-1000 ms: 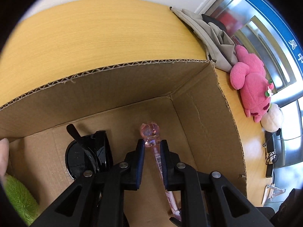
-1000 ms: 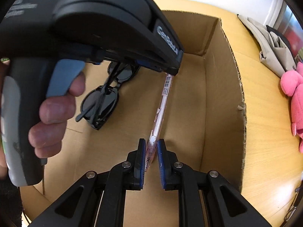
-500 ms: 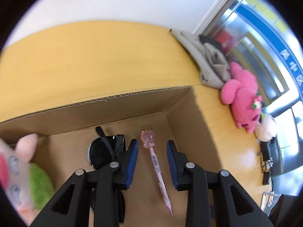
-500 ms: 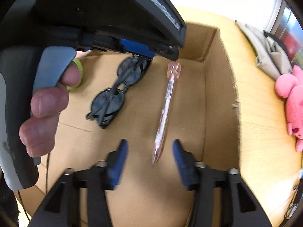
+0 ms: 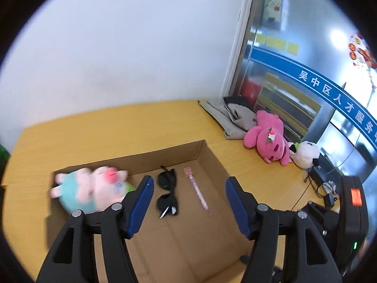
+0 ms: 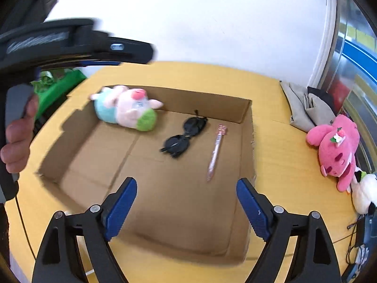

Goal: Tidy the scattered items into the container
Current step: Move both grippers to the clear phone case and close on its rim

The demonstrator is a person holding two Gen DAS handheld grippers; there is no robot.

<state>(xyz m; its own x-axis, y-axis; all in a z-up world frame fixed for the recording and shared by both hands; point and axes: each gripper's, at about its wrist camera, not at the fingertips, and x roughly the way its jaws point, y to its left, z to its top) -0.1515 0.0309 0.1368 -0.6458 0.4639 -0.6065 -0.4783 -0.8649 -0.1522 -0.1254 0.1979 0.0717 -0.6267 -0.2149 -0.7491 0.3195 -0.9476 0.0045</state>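
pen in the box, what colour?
Translucent pink pen; clearest in the right wrist view.

You have a pink plush (image 6: 335, 148) lying on the wooden surface (image 6: 278, 165) at the right, touching a white plush (image 6: 364, 193) nearer you. Farther back lies a folded grey bag (image 6: 304, 103); black cables (image 5: 322, 184) sit near the right edge.
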